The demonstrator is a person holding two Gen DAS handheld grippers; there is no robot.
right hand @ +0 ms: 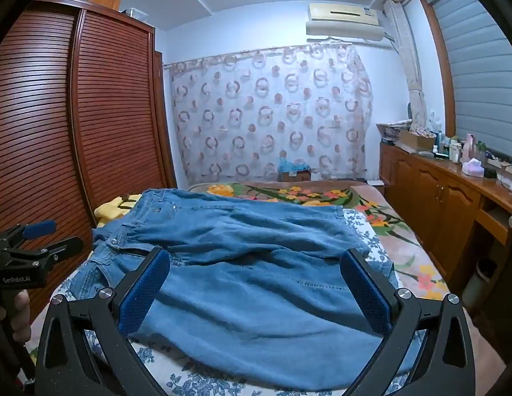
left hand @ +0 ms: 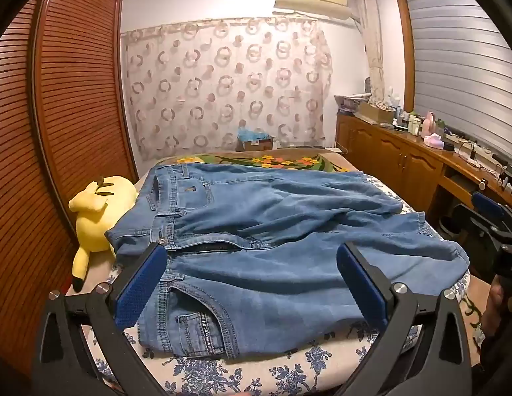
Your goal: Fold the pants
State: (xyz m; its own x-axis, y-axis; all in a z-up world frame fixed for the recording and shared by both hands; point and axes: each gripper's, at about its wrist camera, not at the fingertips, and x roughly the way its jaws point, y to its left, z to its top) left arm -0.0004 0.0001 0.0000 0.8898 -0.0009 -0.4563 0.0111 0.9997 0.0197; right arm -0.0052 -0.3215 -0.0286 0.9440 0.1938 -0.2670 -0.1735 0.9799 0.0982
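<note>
A pair of light-blue denim jeans (left hand: 272, 231) lies spread across the near end of a bed covered in a white sheet printed with blue flowers (left hand: 289, 366). The waistband, with its metal button and open fly, sits to the left; the legs run off to the right, the far leg lying partly over the near one in loose ridges. The denim looks thin and soft, judging by how it slumps and wrinkles, so it should drape and drag rather than hold a shape. It is probably moderate in weight and not slippery on the cotton sheet. The sturdiest places to pinch are likely the stitched waistband at the left and the hems at the right, where the layers are thick.

The left gripper (left hand: 252, 277) hovers over the waist end with its blue-padded fingers (left hand: 142, 287) spread wide, holding nothing. The right gripper (right hand: 256, 287) hangs over the leg end, likewise wide apart and empty.

The mattress seems soft, so it would give under downward pressure. A yellow plush toy (left hand: 97, 211) lies at the left edge, just beside the waistband. Further off lies a flowered blanket (right hand: 289, 194). A brown slatted wardrobe (left hand: 57, 115) stands at the left, a circle-patterned curtain (left hand: 223, 89) hangs at the far wall, and a cluttered wooden sideboard (left hand: 404, 151) runs along the right.
</note>
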